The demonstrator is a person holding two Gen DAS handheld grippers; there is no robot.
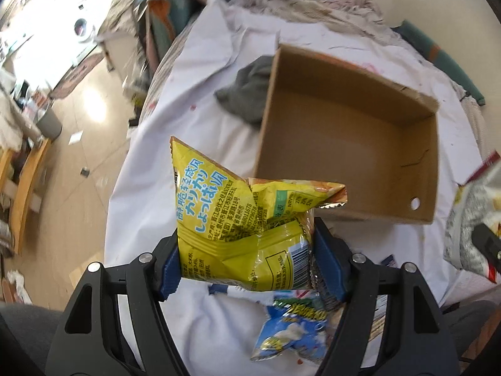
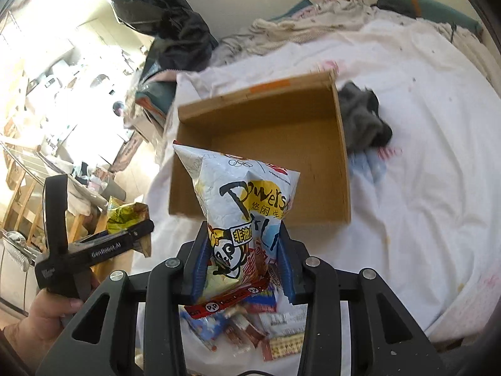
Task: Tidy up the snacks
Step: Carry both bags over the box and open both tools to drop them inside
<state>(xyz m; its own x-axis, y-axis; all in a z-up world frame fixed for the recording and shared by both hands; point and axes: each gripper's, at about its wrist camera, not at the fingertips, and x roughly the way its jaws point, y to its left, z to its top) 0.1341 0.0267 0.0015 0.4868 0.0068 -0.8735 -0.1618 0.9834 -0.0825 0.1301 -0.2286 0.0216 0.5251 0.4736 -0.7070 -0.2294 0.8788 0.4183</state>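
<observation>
Between the blue pads of the left tongs [image 1: 250, 260]: one yellow snack bag [image 1: 247, 228], clenched at its lower half, long axis rising up and away from the tongs, top corner pointing toward the far left, upper flap creased toward the cardboard box [image 1: 419, 144]. Bag held in the air above the bed [image 1: 188, 131], short of the box's near wall.

Between the pads of the right tongs [image 2: 242, 266]: one white snack bag [image 2: 244, 200] with a panda print, clenched at its lower end, long axis upright, sealed top leaning toward the box.

Box: open-topped, lying on the white sheet, nothing visible inside. Grey cloth [image 1: 247, 91] touching one outer wall.

Below both tongs: loose snack packets [image 2: 238, 326] heaped on the sheet, among them a blue packet [image 1: 288, 329].
</observation>
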